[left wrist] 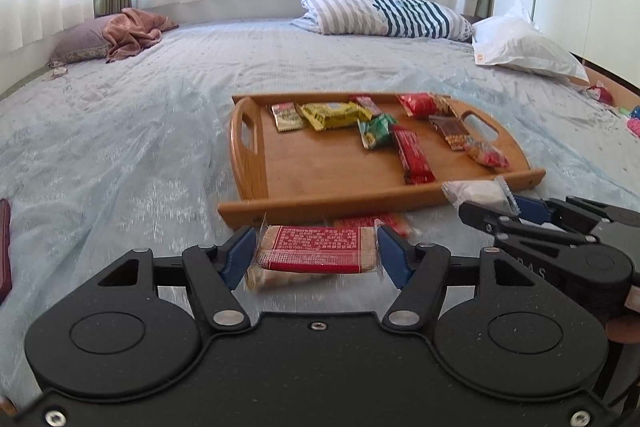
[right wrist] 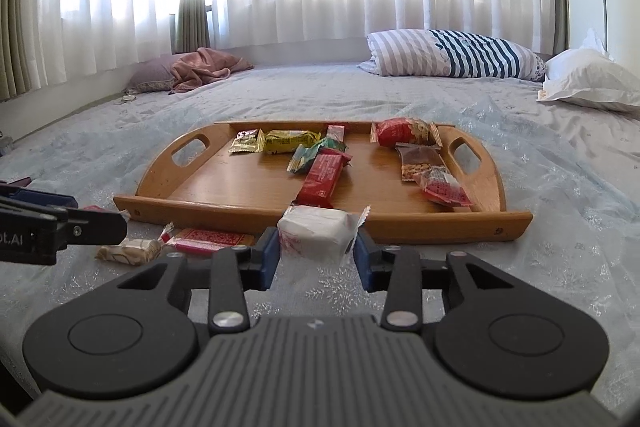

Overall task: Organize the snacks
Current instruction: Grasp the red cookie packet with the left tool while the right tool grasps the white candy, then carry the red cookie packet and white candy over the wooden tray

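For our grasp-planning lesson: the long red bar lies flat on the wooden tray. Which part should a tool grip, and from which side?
Grip the long red bar at its middle, across its narrow width, coming down from above. It lies flat on the wooden tray, and the green packet crowds its far end, so the long edges at mid-length are freest.

Both wrist cams low over bed (left wrist: 120,131), facing window; share wooden tray (right wrist: 224,215), close ahead.
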`<control>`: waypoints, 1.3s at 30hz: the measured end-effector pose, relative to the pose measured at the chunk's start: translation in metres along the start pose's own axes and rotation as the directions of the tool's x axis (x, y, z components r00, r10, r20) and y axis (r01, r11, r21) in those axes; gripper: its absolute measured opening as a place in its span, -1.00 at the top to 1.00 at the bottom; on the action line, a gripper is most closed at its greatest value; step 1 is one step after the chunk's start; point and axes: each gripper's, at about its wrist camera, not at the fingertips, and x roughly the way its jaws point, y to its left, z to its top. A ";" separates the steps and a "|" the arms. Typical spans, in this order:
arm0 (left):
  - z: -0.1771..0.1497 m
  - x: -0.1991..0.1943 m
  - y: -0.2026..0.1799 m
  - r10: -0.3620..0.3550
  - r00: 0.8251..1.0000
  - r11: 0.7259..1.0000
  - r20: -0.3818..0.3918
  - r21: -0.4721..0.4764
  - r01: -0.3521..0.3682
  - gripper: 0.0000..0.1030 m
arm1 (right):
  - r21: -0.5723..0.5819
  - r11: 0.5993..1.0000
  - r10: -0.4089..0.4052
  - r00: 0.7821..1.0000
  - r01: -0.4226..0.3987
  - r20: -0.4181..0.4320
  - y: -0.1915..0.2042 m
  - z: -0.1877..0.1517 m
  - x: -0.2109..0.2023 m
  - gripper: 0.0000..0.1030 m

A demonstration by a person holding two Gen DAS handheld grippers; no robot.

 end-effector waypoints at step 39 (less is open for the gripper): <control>0.120 0.187 0.026 0.026 0.988 0.999 -0.154 -0.032 -0.032 -0.24 | -0.087 0.985 0.135 0.980 -0.148 -0.144 0.027 0.063 0.137 0.15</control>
